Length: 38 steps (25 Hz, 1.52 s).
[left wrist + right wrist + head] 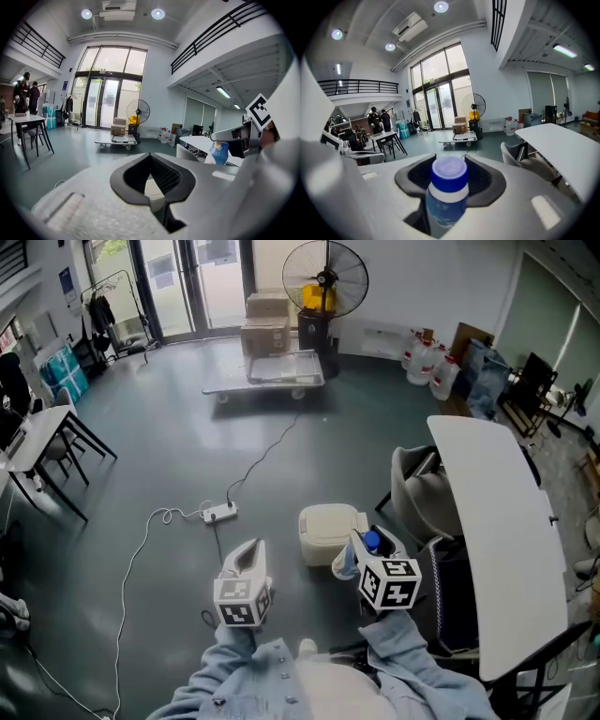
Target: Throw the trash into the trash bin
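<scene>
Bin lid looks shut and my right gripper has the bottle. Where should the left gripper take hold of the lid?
Likely the near edge of the lid, with the open left gripper coming down from above: the lid lies flat on the bin and that edge faces you. The hinge side is too small to make out.
</scene>
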Each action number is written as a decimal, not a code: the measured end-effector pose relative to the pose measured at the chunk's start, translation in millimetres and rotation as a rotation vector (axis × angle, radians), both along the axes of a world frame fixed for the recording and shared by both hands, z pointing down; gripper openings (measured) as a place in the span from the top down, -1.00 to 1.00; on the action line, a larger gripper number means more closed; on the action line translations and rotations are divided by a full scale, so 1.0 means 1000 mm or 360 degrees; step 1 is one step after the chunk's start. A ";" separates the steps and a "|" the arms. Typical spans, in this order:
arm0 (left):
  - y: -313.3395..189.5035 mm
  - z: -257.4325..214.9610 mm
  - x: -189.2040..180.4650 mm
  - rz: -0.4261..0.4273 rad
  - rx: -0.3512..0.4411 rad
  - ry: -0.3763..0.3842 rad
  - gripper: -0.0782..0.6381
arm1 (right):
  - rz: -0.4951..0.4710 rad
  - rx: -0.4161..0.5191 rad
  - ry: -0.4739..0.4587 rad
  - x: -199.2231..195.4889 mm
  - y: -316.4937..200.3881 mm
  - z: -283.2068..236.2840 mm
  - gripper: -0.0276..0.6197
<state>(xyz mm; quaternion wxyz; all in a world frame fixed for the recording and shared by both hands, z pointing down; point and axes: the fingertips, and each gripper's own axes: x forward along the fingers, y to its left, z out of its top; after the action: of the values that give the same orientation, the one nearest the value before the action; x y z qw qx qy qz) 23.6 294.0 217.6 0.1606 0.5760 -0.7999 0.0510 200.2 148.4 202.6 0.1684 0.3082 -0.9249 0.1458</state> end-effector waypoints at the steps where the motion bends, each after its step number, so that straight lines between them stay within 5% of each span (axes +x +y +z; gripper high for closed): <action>1: -0.005 0.000 -0.004 0.0000 0.0001 -0.0005 0.76 | 0.0002 -0.0004 0.0001 -0.003 -0.005 0.002 0.32; 11: -0.077 0.013 -0.060 0.0096 0.0010 -0.0003 0.76 | 0.0139 -0.0046 0.0030 -0.039 -0.061 0.024 0.32; 28: -0.238 0.023 -0.239 0.0531 -0.0036 0.0038 0.76 | 0.0557 -0.0047 0.0082 -0.179 -0.172 0.018 0.32; 34: -0.270 0.069 -0.259 0.0695 -0.0161 0.0156 0.76 | 0.0668 -0.0077 0.0185 -0.191 -0.183 0.041 0.32; 38: -0.289 0.085 -0.242 0.0820 -0.0218 0.0134 0.76 | 0.0697 -0.0127 0.0248 -0.178 -0.195 0.058 0.32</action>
<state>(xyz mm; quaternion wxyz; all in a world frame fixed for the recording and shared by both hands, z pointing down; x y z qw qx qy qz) -218.1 4.8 302.5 0.2141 0.7500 -0.6142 0.1201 22.5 -46.5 260.8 0.2158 0.5049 -0.8136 0.1910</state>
